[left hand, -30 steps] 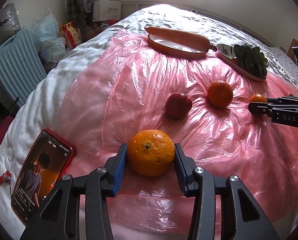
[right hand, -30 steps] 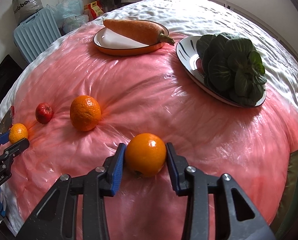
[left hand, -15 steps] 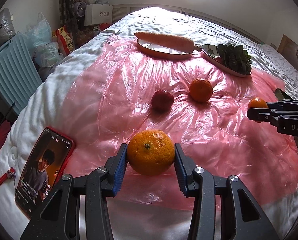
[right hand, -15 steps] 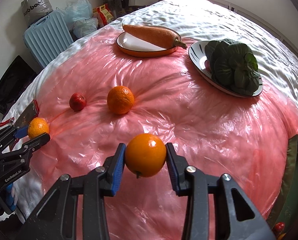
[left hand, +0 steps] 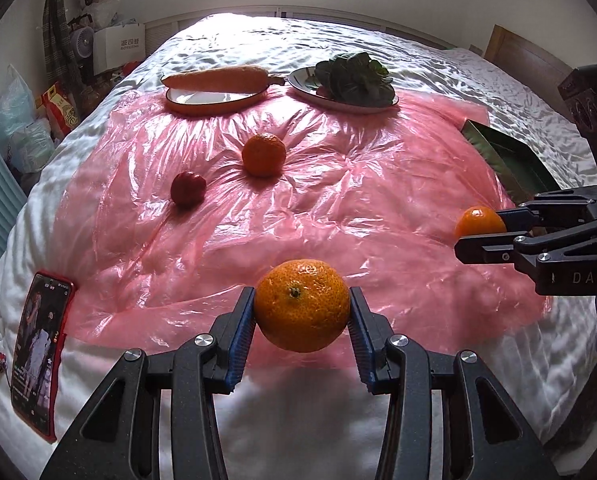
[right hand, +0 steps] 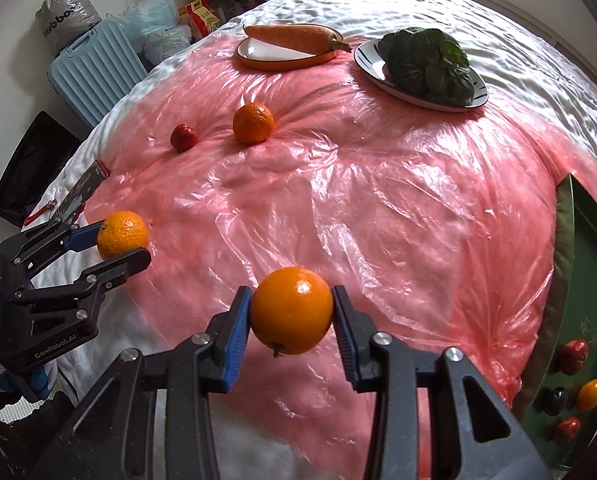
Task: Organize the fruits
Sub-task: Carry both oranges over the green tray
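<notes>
My left gripper [left hand: 302,322] is shut on a rough-skinned orange [left hand: 302,306] and holds it above the near edge of the pink plastic sheet [left hand: 338,208]. My right gripper [right hand: 292,322] is shut on a smooth orange [right hand: 292,310], also lifted; it shows in the left wrist view [left hand: 480,222] at the right. A third orange [left hand: 263,154] and a small red fruit [left hand: 187,188] lie on the sheet. A green tray [right hand: 590,264] at the right edge holds several small fruits [right hand: 574,356].
A carrot on an orange-rimmed plate [left hand: 214,98] and leafy greens on a white plate [left hand: 342,100] sit at the far end of the bed. A phone [left hand: 38,364] lies at the left. A blue suitcase [right hand: 94,76] and bags stand beside the bed.
Both grippers have lifted and pulled back from the sheet with their oranges. The green tray has come into view at the right.
</notes>
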Action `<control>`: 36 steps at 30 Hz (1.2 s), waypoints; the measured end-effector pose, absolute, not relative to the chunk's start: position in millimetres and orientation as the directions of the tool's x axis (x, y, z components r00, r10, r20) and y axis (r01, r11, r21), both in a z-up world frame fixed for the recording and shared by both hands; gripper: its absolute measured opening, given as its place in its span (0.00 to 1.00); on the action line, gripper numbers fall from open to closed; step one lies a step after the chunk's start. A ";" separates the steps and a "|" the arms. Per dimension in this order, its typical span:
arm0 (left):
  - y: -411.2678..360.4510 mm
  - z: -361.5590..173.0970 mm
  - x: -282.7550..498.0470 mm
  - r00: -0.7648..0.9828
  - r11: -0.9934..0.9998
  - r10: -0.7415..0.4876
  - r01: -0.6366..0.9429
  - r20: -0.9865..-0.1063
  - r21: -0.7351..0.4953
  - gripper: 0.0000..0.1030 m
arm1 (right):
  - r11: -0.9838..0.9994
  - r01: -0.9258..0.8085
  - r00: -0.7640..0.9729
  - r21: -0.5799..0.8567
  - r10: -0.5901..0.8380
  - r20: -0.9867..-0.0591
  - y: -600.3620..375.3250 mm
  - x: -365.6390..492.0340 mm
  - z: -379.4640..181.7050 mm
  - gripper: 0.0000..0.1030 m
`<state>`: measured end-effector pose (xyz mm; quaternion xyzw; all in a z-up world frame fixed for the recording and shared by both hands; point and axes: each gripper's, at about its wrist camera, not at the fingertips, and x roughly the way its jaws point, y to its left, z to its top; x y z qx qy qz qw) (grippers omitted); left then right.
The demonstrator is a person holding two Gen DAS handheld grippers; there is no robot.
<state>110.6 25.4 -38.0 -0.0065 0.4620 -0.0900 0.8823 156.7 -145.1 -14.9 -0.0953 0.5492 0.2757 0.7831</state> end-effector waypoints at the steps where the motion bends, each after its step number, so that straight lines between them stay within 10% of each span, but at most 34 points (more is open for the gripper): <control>1: 17.9 -36.7 109.4 0.551 0.979 -0.183 0.176 -0.814 -0.101 0.38 | 0.834 -0.530 0.241 0.155 0.323 -0.915 -151.2 153.6 -14.0 0.42; 36: -249.5 7.7 120.2 0.337 0.677 -0.569 0.710 -0.750 -0.194 0.38 | 0.990 -0.143 0.353 0.002 0.052 -0.934 -404.9 102.0 28.0 0.41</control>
